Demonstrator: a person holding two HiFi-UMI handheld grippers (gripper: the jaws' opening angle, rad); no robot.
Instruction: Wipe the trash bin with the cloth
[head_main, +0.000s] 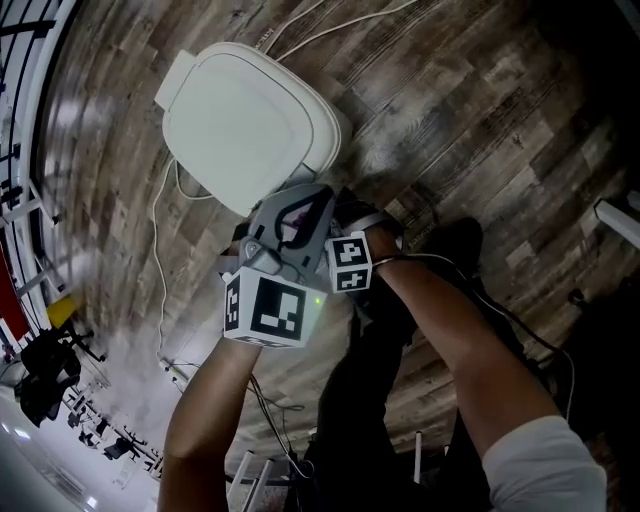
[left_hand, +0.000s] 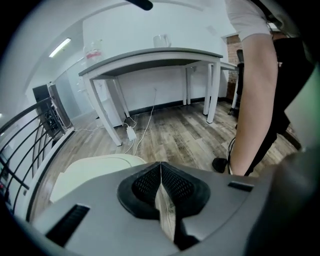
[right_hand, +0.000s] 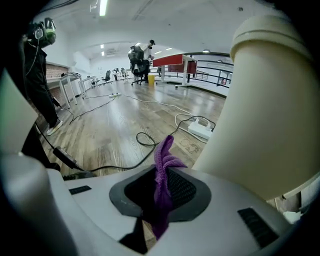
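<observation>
Cream-white lidded plastic trash bin standing on the wood-plank floor, lid down, contents hidden, right gripper just beside its wall, jaws clamped on a purple microfibre cloth, left gripper pressed together, nothing between.

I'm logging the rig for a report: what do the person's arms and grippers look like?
Left gripper and right gripper: grey shells, black textured jaws, each with a cube of black-and-white square markers. White short sleeve; black cable by the right arm.
</observation>
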